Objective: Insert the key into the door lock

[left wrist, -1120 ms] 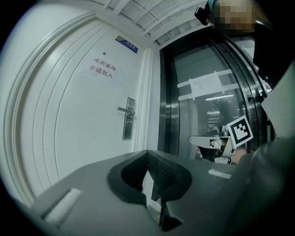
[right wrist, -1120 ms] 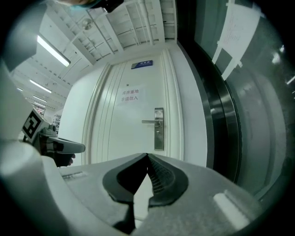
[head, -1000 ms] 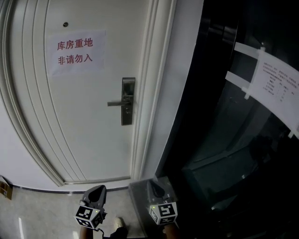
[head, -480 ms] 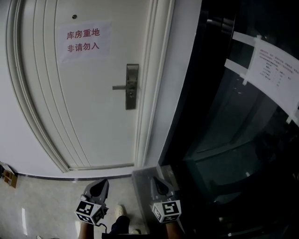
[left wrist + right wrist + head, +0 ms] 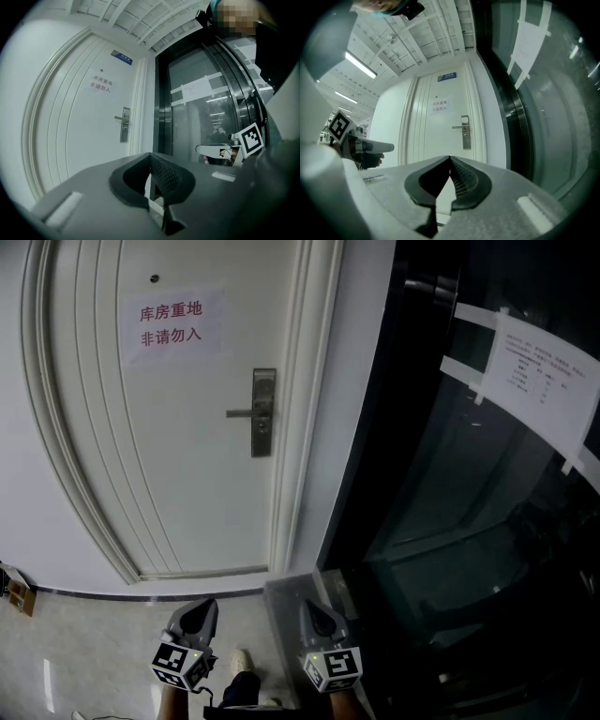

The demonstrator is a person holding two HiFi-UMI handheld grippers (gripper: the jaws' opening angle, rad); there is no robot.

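The white door point(image 5: 187, 465) stands ahead, with a metal lock plate point(image 5: 263, 412) and a lever handle point(image 5: 240, 413) near its right edge. Low in the head view my left gripper point(image 5: 204, 604) and right gripper point(image 5: 309, 606) are side by side, both well short of the door and pointing at it. In the left gripper view the left gripper point(image 5: 151, 155) has its jaw tips touching, and the lock plate point(image 5: 124, 124) lies far off. The right gripper point(image 5: 450, 158) is likewise shut, with the lock plate point(image 5: 465, 132) ahead of it. No key shows in any view.
A paper sign point(image 5: 171, 324) with red characters hangs on the door above the handle. A dark glass wall point(image 5: 450, 521) with a taped paper sheet point(image 5: 534, 395) fills the right side. The door frame point(image 5: 314, 427) separates them. A shoe point(image 5: 242, 664) rests on the tiled floor point(image 5: 84, 652).
The door and lock have shifted upward and a little right in the head view as the person stepped closer. Both grippers stay low in the view, still shut.
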